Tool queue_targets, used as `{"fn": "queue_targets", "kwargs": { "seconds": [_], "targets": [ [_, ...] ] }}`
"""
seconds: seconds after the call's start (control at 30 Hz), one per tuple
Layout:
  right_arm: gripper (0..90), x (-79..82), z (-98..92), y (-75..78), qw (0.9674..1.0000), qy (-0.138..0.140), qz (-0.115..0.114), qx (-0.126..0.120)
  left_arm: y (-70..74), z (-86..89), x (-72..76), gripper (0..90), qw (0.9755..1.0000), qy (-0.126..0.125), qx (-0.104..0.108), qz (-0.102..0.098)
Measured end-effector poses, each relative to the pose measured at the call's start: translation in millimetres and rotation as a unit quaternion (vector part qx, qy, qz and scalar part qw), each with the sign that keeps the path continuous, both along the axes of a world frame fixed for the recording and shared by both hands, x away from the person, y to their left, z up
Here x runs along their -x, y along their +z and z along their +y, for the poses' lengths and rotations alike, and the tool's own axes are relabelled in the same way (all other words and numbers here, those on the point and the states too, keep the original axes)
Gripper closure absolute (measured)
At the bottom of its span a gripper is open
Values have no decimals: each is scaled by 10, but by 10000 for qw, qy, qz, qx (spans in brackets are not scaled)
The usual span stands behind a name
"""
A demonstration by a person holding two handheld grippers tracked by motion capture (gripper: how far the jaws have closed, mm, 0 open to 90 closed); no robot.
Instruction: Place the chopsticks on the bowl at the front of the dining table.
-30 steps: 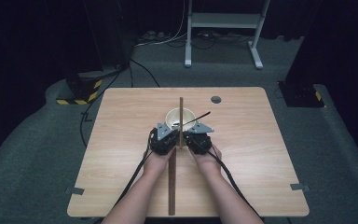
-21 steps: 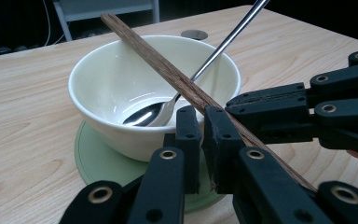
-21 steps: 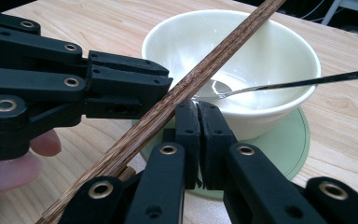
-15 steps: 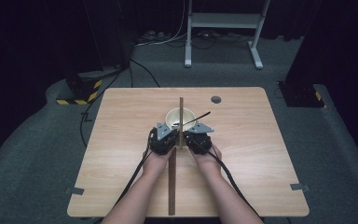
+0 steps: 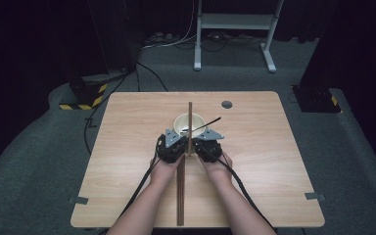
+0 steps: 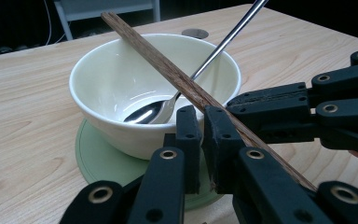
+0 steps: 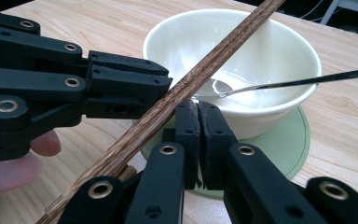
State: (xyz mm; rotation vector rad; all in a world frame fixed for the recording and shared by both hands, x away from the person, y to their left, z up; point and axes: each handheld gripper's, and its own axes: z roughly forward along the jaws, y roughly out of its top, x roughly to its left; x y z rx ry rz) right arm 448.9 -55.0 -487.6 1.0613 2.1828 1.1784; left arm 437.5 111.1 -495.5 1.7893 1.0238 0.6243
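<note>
Above the bowl (image 5: 188, 125), stick (image 5: 180, 191) lengthwise away from the person, between two closed grippers (image 5: 190, 146).

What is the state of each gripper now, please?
Left gripper: closed, empty; wooden stick lies beside it.
Right gripper: closed, holding nothing.

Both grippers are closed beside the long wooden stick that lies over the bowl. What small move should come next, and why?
Probably open the left gripper a little. Its fingers are pressed together with nothing between them, and the wooden stick passes beside them across the bowl, so it cannot be gripped yet.
</note>
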Motion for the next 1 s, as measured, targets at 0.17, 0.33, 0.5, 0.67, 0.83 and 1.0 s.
{"fn": "queue_targets", "kwargs": {
  "seconds": [0.17,0.33,0.5,0.67,0.83,1.0],
  "targets": [
    [864,1,-7,6,10000,-23,11,-5,-1,16,3,836,10000,29,4,13],
    [864,-1,-16,15,10000,-28,-4,-4,4,30,4,836,10000,31,-15,-7],
    [859,12,-13,18,10000,-12,-21,4,7,37,12,835,10000,19,-16,-30],
    [778,41,-93,35,10000,-68,-49,7,-8,162,60,803,9999,89,-22,-49],
    [630,96,-270,7,9999,-108,91,66,-51,413,186,606,9997,218,-105,-40],
    [427,267,-799,-131,9985,-336,441,-26,-186,977,625,457,9985,430,-291,169]
  ]
}}
